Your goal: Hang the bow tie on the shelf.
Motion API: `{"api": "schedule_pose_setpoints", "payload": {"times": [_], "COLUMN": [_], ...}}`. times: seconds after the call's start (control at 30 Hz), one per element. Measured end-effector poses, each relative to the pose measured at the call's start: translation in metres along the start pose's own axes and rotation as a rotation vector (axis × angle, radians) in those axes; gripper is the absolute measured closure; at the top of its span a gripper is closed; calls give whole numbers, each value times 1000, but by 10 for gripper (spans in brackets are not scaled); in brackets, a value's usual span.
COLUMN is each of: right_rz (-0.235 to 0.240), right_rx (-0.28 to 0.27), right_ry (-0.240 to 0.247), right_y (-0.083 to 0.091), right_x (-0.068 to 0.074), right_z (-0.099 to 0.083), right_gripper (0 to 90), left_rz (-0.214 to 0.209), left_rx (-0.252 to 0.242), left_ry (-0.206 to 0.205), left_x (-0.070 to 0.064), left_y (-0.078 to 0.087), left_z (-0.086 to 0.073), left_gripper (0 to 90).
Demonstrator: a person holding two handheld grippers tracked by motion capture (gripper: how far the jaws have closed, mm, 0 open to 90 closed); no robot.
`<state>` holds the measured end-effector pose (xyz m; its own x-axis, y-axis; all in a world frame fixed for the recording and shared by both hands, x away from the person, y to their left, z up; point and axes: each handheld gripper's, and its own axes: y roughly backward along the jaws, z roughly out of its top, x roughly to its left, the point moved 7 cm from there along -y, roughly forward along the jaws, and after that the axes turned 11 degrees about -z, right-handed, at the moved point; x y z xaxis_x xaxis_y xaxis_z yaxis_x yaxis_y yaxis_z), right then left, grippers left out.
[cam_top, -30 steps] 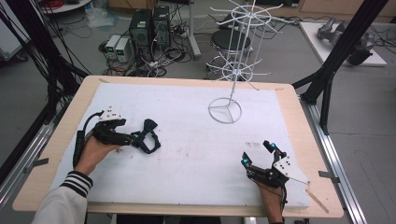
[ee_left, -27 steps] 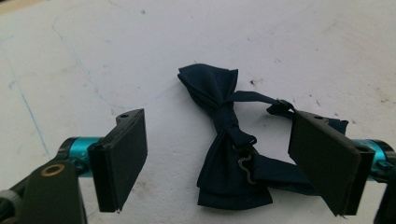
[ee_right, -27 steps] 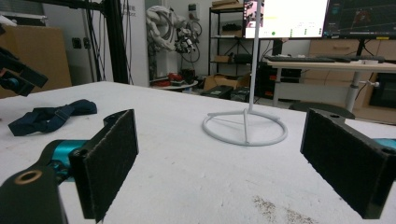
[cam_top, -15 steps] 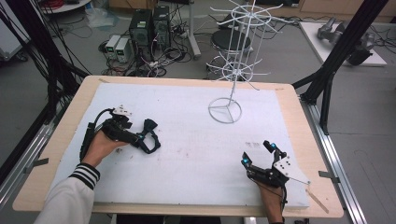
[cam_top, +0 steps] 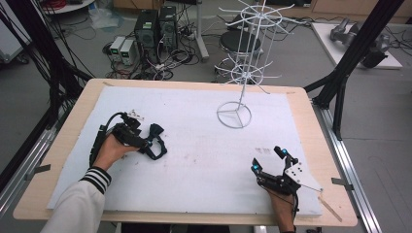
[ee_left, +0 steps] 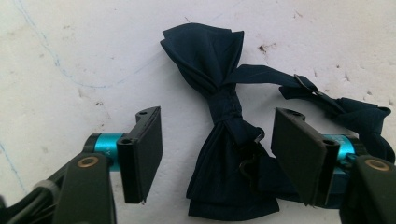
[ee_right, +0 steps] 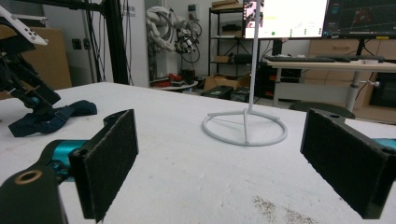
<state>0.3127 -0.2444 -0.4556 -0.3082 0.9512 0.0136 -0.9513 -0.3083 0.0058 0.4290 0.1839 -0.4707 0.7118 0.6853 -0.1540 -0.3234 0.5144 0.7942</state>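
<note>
At the left middle of the high view, the left tongs point(cam_top: 156, 143) stood spread over a dark blue bow tie point(ee_left: 219, 130) lying flat on the white table point(cam_top: 194, 160), its knot between the jaws and its strap trailing toward the right edge of the left gripper view. Low at the right, the right tongs point(cam_top: 268, 159) were also spread, holding nothing. Between them and the upper edge stood a white wire rack point(cam_top: 245, 73), its ring base well apart from the tie.
</note>
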Motion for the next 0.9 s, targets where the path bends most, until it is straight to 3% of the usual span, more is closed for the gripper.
{"api": "schedule_pose_setpoints", "payload": {"times": [0.2,0.23,0.5,0.53,0.63,0.9], "right_rz": [0,0,0,1,2,1], "right_rx": [0,0,1,-2,-1,-1], "right_ry": [-2,-1,-2,-3,-3,-3], "right_y": [0,0,0,0,0,0], "right_x": [0,0,0,0,0,0], "right_z": [0,0,0,0,0,0], "right_gripper": [102,102,102,102,102,102], "left_rz": [10,28,6,-2,-5,2], "left_rx": [28,35,76,75,94,104], "left_ry": [10,28,32,34,32,38], "left_x": [-1,0,-2,-3,-4,-5], "left_y": [-5,-6,-11,-12,-14,-14], "left_z": [2,3,4,5,5,5], "left_gripper": [381,376,448,495,518,682]}}
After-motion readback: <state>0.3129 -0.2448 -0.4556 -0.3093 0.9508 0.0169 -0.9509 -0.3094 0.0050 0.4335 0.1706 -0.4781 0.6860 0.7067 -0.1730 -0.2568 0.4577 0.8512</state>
